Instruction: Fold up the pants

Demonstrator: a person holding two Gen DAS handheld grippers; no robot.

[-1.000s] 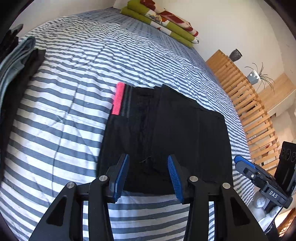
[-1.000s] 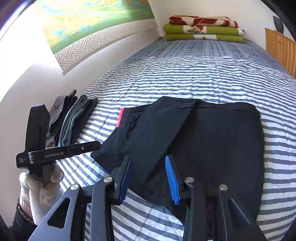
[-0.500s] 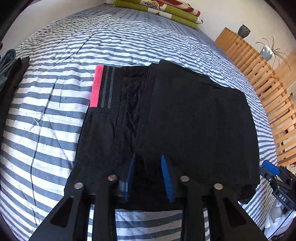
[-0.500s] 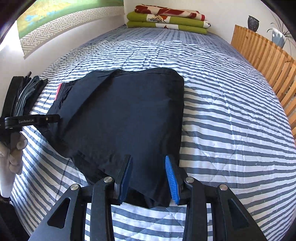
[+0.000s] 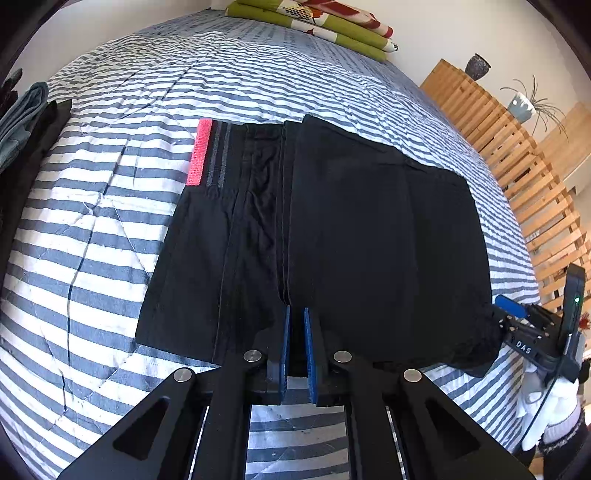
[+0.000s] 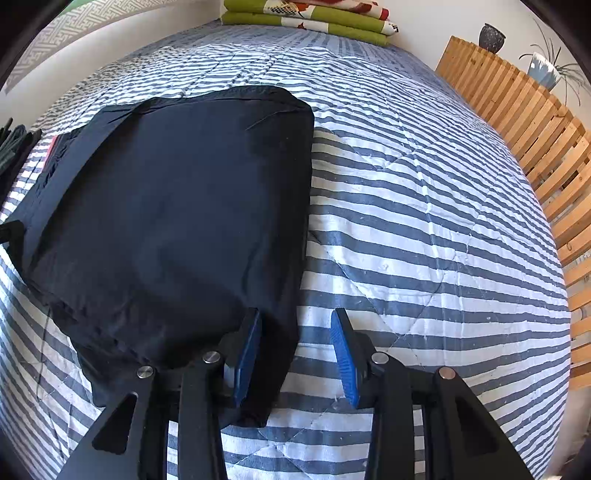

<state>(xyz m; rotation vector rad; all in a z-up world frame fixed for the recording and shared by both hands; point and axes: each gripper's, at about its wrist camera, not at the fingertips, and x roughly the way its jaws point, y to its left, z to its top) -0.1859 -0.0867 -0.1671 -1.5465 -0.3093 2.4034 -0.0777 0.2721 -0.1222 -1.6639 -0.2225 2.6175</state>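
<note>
Black pants (image 5: 369, 229) lie folded flat on the striped bed (image 5: 110, 221), with a pink waistband strip (image 5: 199, 151) at their far left. My left gripper (image 5: 295, 321) is at the middle of their near edge. Its jaws are closing to a narrow gap with dark fabric pinched between the blue pads. In the right wrist view the pants (image 6: 177, 206) fill the left half. My right gripper (image 6: 295, 317) stands open over their near right corner, with the cloth's edge lying between its fingers and against the left pad (image 6: 247, 347).
Folded green and red blankets (image 5: 314, 22) lie at the bed's far end. A wooden slatted frame (image 6: 517, 110) runs along the right side, with a vase and a plant behind it. Folded dark clothes (image 5: 22, 122) sit at the left edge. A gloved hand (image 5: 550, 417) holds the right gripper.
The left gripper's jaws came together from wide apart onto the pants' near edge. The right gripper swung rightwards and tipped down to the pants' near right corner, its jaws unchanged.
</note>
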